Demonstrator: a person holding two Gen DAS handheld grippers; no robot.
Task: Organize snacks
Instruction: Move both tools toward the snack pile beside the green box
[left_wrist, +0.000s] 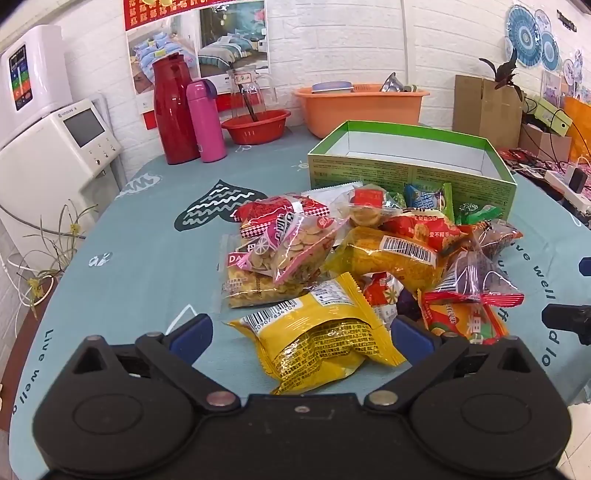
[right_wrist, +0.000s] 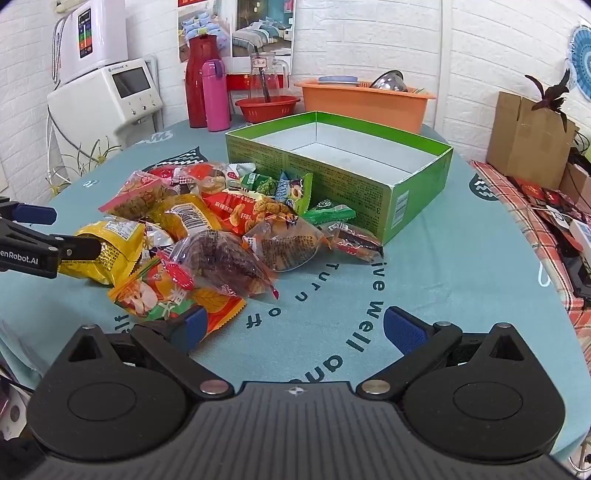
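Note:
A pile of several snack packets (left_wrist: 369, 251) lies on the teal tablecloth in front of an empty green box (left_wrist: 410, 162), also seen in the right wrist view (right_wrist: 343, 162). My left gripper (left_wrist: 301, 336) is open, its blue pads on either side of a yellow packet (left_wrist: 325, 339) that lies on the cloth. In the right wrist view the left gripper (right_wrist: 55, 236) reaches that yellow packet (right_wrist: 110, 251). My right gripper (right_wrist: 291, 330) is open and empty above the cloth, beside an orange packet (right_wrist: 177, 299) at the pile's near edge.
At the table's back stand a red flask (left_wrist: 173, 110), a pink bottle (left_wrist: 205, 122), a red basin (left_wrist: 256, 125) with a glass jug and an orange tub (left_wrist: 362, 107). A white appliance (left_wrist: 55, 147) is at left, cardboard boxes (left_wrist: 484, 107) and clutter at right.

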